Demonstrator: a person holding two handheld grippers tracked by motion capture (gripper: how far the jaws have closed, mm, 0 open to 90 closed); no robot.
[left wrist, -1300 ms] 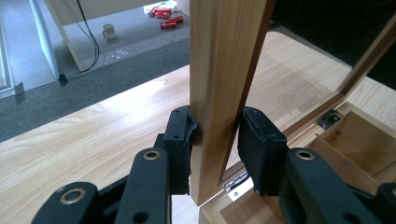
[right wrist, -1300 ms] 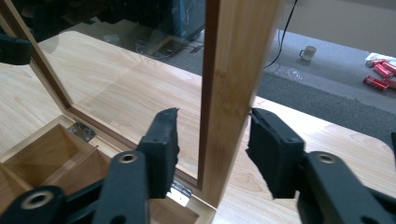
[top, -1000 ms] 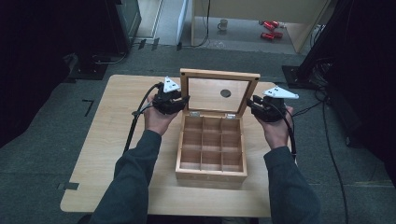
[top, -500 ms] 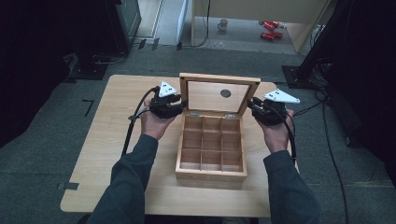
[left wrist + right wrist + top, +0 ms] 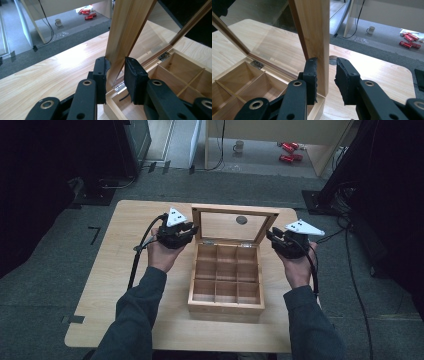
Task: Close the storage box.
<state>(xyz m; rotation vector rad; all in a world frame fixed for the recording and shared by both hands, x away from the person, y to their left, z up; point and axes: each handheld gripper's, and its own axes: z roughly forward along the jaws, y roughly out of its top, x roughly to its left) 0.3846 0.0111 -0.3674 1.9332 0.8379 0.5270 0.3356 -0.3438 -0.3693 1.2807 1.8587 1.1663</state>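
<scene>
A wooden box (image 5: pixel 226 309) with several empty compartments stands open on the table. Its glass-paned lid (image 5: pixel 235 210) is raised behind it. My left gripper (image 5: pixel 192 231) is at the lid's left edge. Its jaws have just been closing, and in the left gripper view (image 5: pixel 116 60) both pads sit against the lid's wooden frame (image 5: pixel 127 22). My right gripper (image 5: pixel 272 236) is at the lid's right edge. In the right gripper view (image 5: pixel 327 61) the frame rail (image 5: pixel 314 25) stands between its jaws, flat against one pad. The box's dividers (image 5: pixel 249 72) lie below.
The pale wooden table (image 5: pixel 125 270) has bare room to the left of the box. A dark round hole (image 5: pixel 241 220) in the tabletop shows through the glass. A mug (image 5: pixel 239 145) and red cans (image 5: pixel 287 151) lie on the floor beyond. Dark equipment flanks the table.
In the high view the lid's top edge has come down and the lid looks shorter, so it has tilted. Both hands have barely moved.
</scene>
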